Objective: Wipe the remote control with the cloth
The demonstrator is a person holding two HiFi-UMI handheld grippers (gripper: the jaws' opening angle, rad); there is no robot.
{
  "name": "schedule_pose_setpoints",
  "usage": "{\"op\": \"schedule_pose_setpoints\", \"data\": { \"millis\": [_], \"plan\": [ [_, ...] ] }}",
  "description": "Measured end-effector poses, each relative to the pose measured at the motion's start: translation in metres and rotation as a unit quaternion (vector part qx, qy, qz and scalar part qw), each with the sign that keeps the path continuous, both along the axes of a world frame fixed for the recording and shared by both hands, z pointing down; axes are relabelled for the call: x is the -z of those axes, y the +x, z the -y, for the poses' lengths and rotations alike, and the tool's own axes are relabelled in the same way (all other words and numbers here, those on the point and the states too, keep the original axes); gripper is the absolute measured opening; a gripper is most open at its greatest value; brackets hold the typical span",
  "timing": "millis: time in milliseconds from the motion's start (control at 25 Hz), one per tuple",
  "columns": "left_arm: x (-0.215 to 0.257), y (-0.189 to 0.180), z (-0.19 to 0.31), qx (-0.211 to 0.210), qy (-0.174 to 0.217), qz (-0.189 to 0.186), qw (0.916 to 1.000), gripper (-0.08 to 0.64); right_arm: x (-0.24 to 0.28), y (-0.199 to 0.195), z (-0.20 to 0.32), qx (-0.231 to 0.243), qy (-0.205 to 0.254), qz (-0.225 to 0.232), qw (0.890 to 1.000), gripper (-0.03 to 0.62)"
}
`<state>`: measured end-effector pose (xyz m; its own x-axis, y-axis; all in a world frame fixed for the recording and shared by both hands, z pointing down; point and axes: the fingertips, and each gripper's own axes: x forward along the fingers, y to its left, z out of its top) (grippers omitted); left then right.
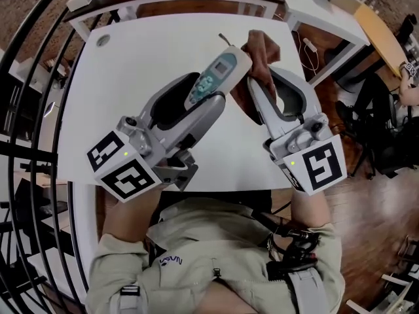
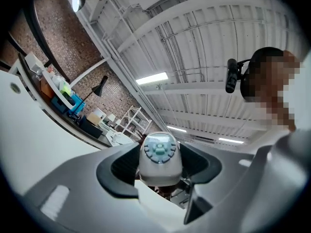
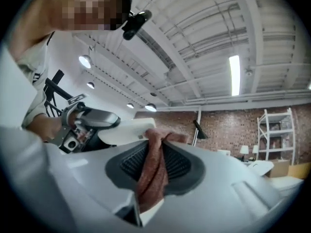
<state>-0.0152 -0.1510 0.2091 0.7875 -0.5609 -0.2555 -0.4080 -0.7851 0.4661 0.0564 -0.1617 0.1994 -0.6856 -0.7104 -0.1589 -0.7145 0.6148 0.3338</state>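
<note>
While the left gripper (image 1: 204, 91) is raised over the white table (image 1: 131, 64), its jaws are closed on the lower part of the remote control (image 1: 219, 70). The remote points up and away from the person, its button face and small screen turned upward. In the left gripper view the rounded keypad end sits squarely between the two dark pads, so the hold looks centred rather than skewed. Just to the right, a bunched rust-brown cloth (image 1: 262, 48) meets the far end of the remote and appears to touch its right side. The right gripper (image 1: 263, 78) has its jaws nearly shut on that cloth; in the right gripper view the fabric runs as a twisted strip down between the pads. The step in hand looks like the wipe itself. To do it well, the left grip should stay firm, since the remote is held near one end and sideways pressure at the free end could lever it round in the pads. Strokes are best drawn along the remote's length, toward the clamped end, with light pressure. Because the cloth is pinched into a narrow wad, only a little of it makes contact, so several overlapping passes and some turning of the remote would likely be needed to reach the button face and back.
</note>
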Motion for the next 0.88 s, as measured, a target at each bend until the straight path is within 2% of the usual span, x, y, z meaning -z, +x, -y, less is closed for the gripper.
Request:
{"op": "schedule_pose_setpoints", "data": {
  "millis": [120,240,360,440,520,560,600,720,800,880],
  "plan": [
    [0.002,0.007,-0.002,-0.010,-0.001,-0.008,0.9999,0.273,-0.007,-0.024,-0.008,0.030,0.002,-0.022,0.999,0.080],
    [0.005,0.006,0.001,0.003,0.005,-0.008,1.0000,0.273,-0.033,-0.054,-0.027,0.079,-0.021,-0.050,0.995,0.080],
    [0.002,0.001,0.008,0.025,0.010,0.004,0.9996,0.273,-0.059,-0.075,-0.045,0.113,-0.042,-0.105,0.987,0.080],
    [0.000,-0.005,0.014,0.042,0.015,0.016,0.9989,0.273,-0.064,-0.079,-0.044,0.120,-0.043,-0.130,0.983,0.080],
    [0.003,-0.011,0.019,0.073,0.043,0.046,0.9954,0.273,-0.057,-0.068,-0.033,0.100,-0.039,-0.128,0.986,0.080],
    [0.007,-0.014,0.020,0.097,0.070,0.073,0.9901,0.273,-0.050,-0.056,-0.025,0.079,-0.037,-0.112,0.990,0.080],
    [0.010,-0.017,0.023,0.124,0.101,0.105,0.9815,0.273,-0.040,-0.042,-0.014,0.054,-0.035,-0.092,0.994,0.080],
    [0.012,-0.022,0.038,0.187,0.164,0.191,0.9495,0.273,-0.020,-0.008,0.016,-0.003,-0.026,-0.067,0.997,0.080],
    [0.003,-0.025,0.057,0.214,0.174,0.241,0.9305,0.273,-0.021,0.009,0.038,-0.035,-0.030,-0.075,0.996,0.080],
    [-0.015,-0.028,0.082,0.232,0.160,0.291,0.9142,0.273,-0.030,0.024,0.060,-0.064,-0.047,-0.082,0.993,0.080]
  ]
}}
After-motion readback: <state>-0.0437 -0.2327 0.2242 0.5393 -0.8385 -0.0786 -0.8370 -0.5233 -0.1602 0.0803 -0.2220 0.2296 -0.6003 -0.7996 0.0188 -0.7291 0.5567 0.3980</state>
